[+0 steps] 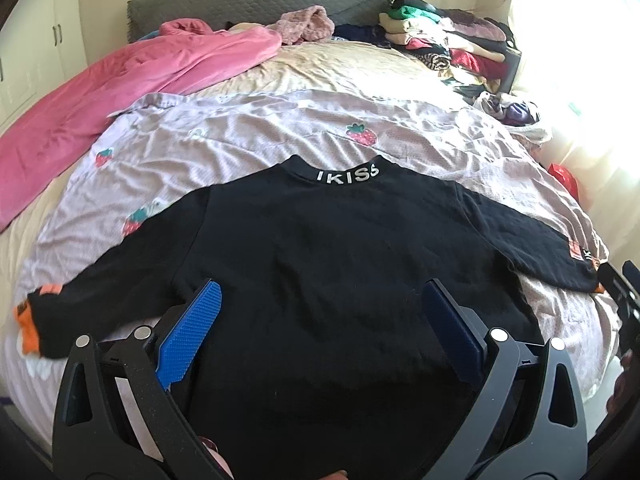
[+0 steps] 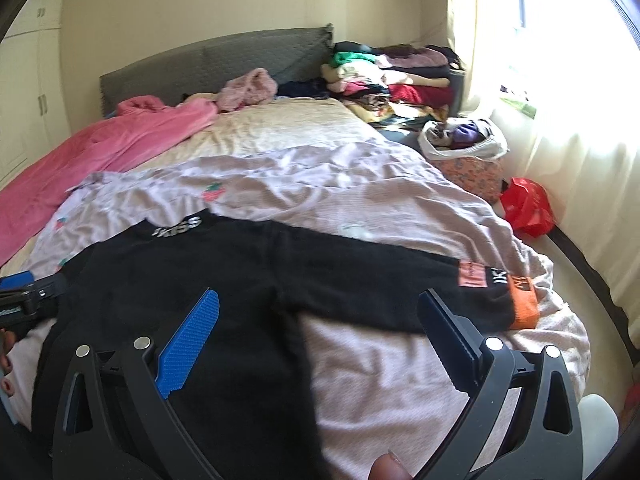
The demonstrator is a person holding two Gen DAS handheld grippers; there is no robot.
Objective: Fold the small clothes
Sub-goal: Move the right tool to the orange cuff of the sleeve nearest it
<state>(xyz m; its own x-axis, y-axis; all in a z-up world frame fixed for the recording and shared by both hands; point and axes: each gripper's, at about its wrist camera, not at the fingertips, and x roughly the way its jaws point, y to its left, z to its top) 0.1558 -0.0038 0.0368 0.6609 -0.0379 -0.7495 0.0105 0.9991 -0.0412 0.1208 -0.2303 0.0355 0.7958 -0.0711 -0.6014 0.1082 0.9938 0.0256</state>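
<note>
Lying flat on a strawberry-print sheet (image 1: 256, 136) across the bed (image 1: 332, 68): black sweater (image 1: 340, 256), sleeves outspread; hovering above, jaws wide and holding nothing: left gripper (image 1: 320, 308), right gripper (image 2: 318, 312).

I count one black top (image 1: 340, 264) lying flat on the bed (image 1: 328, 68). It has two sleeves and two orange cuffs (image 2: 522, 306). I see one pink blanket (image 1: 120, 84) and one pale sheet (image 1: 280, 128) with strawberries on it. I can find four strawberries (image 1: 361, 134) from the left side. There is one fluffy pink thing (image 1: 308, 24) by the one grey headboard (image 1: 256, 0). I see one big pile of clothes (image 2: 392, 80), too many to count. There is one red bag (image 2: 526, 206) and one white bag (image 2: 464, 140). I hold two tongs, the left tongs (image 1: 320, 320) and the right tongs (image 2: 320, 324), each with two fingers.
</note>
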